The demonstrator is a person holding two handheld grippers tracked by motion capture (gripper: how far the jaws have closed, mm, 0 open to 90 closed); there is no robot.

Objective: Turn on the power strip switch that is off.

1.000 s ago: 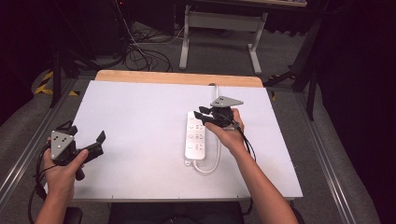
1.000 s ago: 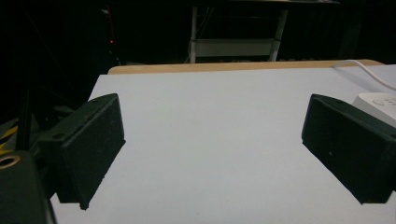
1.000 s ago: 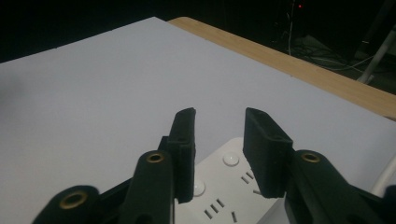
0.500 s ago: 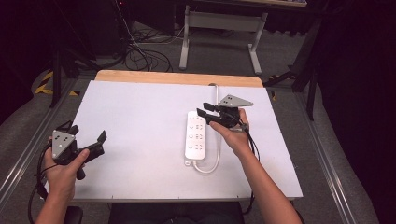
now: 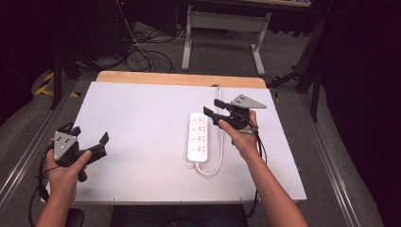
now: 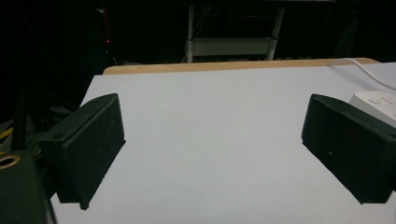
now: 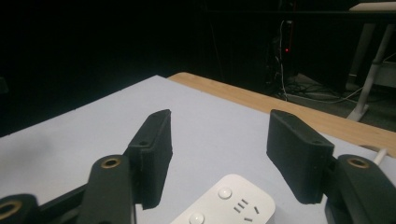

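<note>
Two black hand-held grippers, left gripper (image 5: pixel 87 142) and right gripper (image 5: pixel 213 107), each topped by a grey three-cornered plate with small dark holes. Blocky black jaws with matt, rough-faced pads; brass-ringed screw holes in the arms behind them. Thin black cable trailing from each. Bare forearms, no sleeves in sight

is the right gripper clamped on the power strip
No, the right gripper has open jaws with nothing between them, held above the far end of the power strip.

Left tool (image 5: pixel 88 140) jaws wide; right tool (image 5: pixel 213 107) jaws just opening, empty.
</note>
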